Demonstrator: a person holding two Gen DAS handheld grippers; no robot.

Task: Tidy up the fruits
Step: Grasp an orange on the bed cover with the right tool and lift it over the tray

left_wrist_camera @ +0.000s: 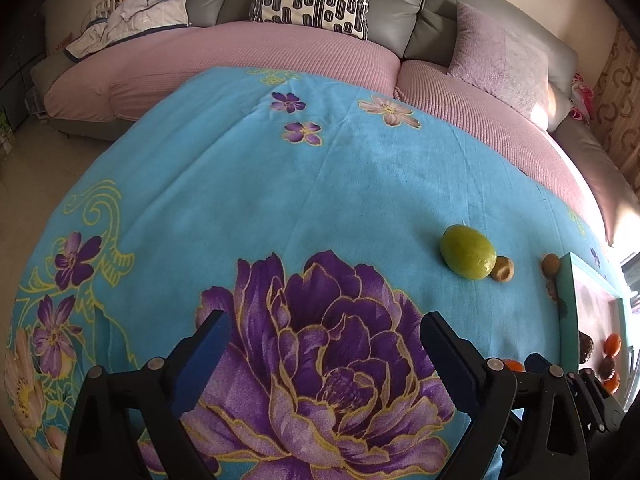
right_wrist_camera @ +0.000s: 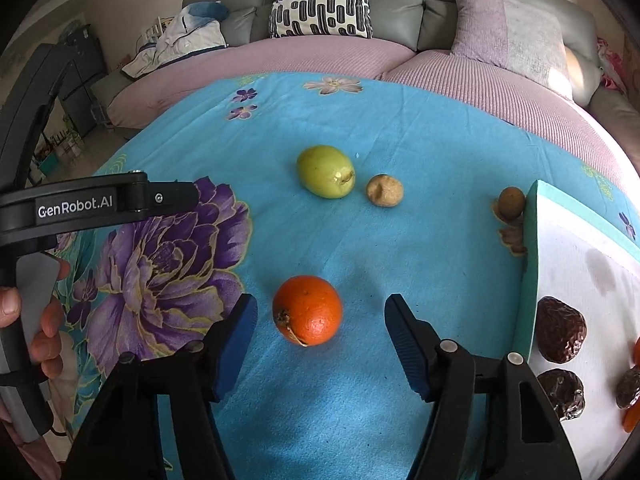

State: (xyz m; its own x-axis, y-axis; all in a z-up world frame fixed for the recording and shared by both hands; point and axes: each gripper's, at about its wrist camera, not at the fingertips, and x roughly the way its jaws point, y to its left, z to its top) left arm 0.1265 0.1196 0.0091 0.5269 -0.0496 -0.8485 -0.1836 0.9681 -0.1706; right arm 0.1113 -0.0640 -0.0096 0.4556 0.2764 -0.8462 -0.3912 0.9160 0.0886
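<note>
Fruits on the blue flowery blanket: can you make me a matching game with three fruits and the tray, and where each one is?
Things:
1. round orange fruit
2. smooth green fruit
3. small brown round fruit
4. wrinkled dark brown dried fruit

Places:
A. right against the outer edge of the teal-rimmed tray
B. inside the tray, on its white floor
C. just ahead of the open fingers of the right gripper
D. beside a small beige lumpy fruit

Pairs: 1-C, 2-D, 3-A, 4-B

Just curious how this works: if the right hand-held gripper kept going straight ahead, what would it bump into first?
Most likely the orange, lying just ahead between the open fingers of the right hand-held gripper. The green fruit lies farther along, though depth is hard to judge.
</note>
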